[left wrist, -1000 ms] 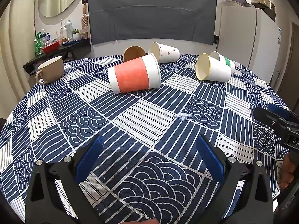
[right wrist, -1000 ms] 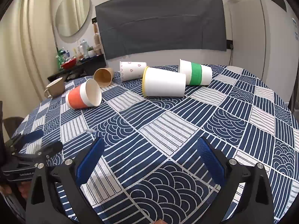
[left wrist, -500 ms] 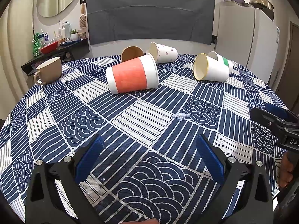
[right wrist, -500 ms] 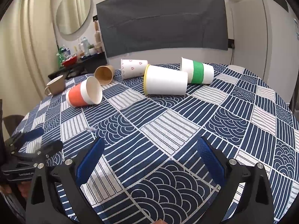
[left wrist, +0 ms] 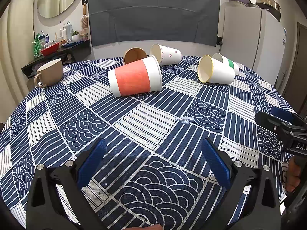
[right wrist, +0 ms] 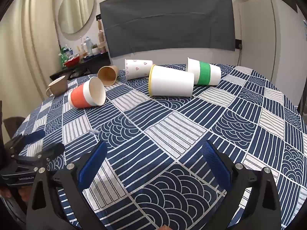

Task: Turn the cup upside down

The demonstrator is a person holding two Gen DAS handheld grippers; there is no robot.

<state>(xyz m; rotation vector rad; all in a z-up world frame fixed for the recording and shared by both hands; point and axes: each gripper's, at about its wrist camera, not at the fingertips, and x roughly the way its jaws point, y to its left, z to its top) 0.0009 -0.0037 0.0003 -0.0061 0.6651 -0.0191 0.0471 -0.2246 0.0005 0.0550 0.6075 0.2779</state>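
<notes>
Several paper cups lie on their sides on the far half of a round table with a blue-and-white patterned cloth (left wrist: 149,118): an orange-banded cup (left wrist: 135,78) (right wrist: 86,95), a brown cup (left wrist: 134,54) (right wrist: 107,75), a heart-print cup (left wrist: 166,54) (right wrist: 138,69), a white yellow-rimmed cup (left wrist: 215,71) (right wrist: 170,83) and a green-banded cup (left wrist: 229,63) (right wrist: 204,73). My left gripper (left wrist: 153,149) is open and empty, low over the near cloth. My right gripper (right wrist: 154,150) is open and empty too, to its right.
A beige mug (left wrist: 50,72) (right wrist: 57,86) stands upright at the table's far left edge. A small clear scrap (left wrist: 184,119) lies on the cloth mid-table. A cluttered shelf (left wrist: 57,51) stands beyond on the left, a white fridge (left wrist: 255,42) on the right.
Both grippers have drifted slightly backward and upward; the cups sit a little lower in view. Nothing was grasped and no cup moved.
</notes>
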